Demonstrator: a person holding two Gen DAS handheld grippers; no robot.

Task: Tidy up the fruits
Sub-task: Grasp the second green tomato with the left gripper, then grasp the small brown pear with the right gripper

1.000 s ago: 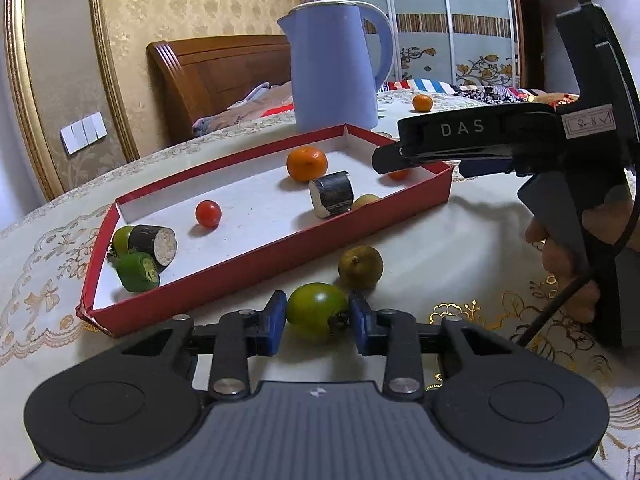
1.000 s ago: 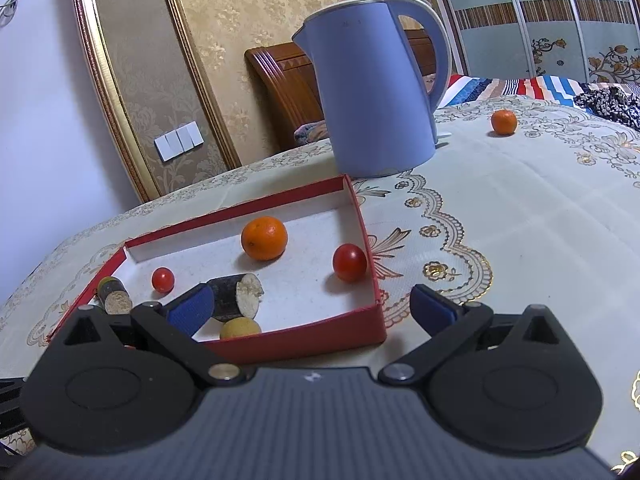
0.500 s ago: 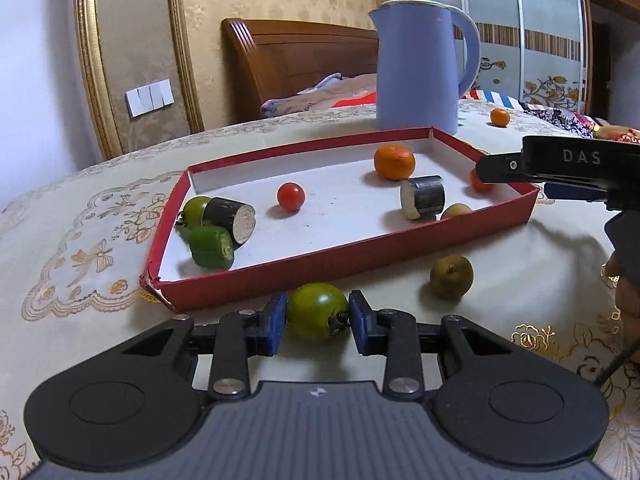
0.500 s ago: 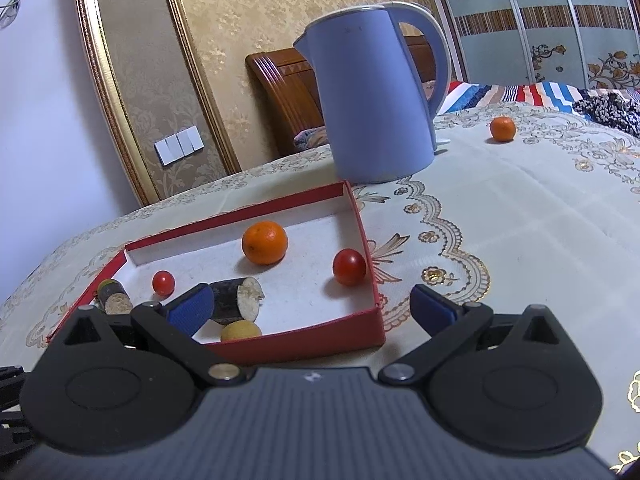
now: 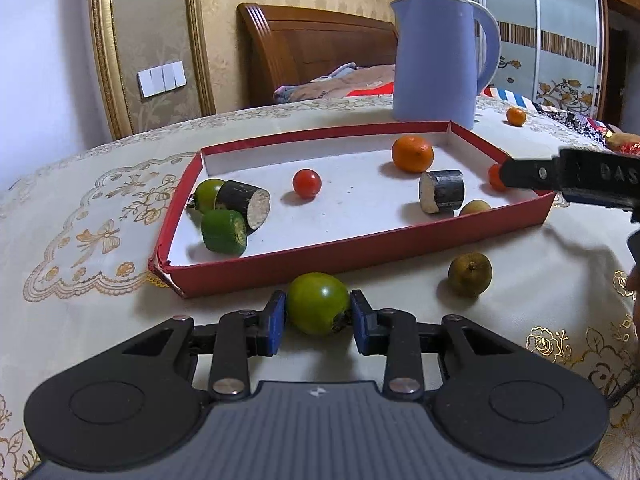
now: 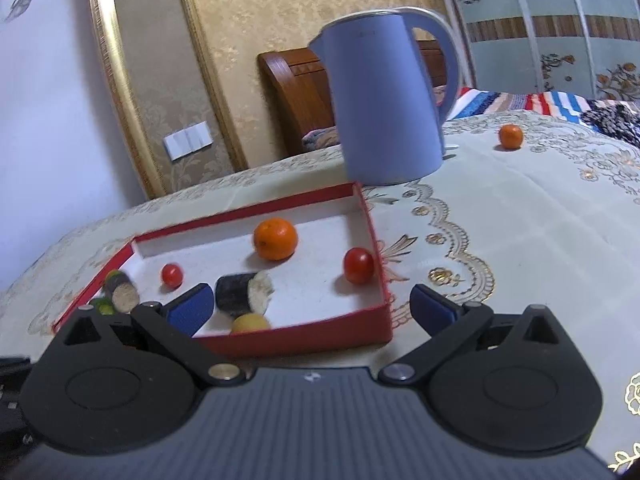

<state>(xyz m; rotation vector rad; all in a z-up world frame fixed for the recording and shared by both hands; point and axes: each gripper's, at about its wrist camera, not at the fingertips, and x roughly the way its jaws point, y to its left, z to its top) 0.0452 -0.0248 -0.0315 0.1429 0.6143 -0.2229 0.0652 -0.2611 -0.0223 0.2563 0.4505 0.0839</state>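
Note:
My left gripper (image 5: pixel 318 316) is shut on a green round fruit (image 5: pixel 318 302), just in front of the near wall of the red tray (image 5: pixel 360 246). The tray holds an orange (image 5: pixel 413 154), a small red tomato (image 5: pixel 307 183), dark cut pieces (image 5: pixel 442 191), green pieces (image 5: pixel 223 232) and a yellowish fruit (image 5: pixel 474 207). A brown-green fruit (image 5: pixel 469 274) lies on the cloth outside the tray. My right gripper (image 6: pixel 312 306) is open and empty over the tray's (image 6: pixel 304 338) near right corner; it shows in the left wrist view (image 5: pixel 576 180).
A blue kettle (image 5: pixel 438 58) stands behind the tray, also in the right wrist view (image 6: pixel 388 104). A lone orange (image 6: pixel 511 136) lies far right on the embroidered tablecloth. A wooden headboard and wall are beyond the table.
My left gripper, still holding the green fruit, has swung left and back along the tray's front. The right gripper has lifted slightly and stays open.

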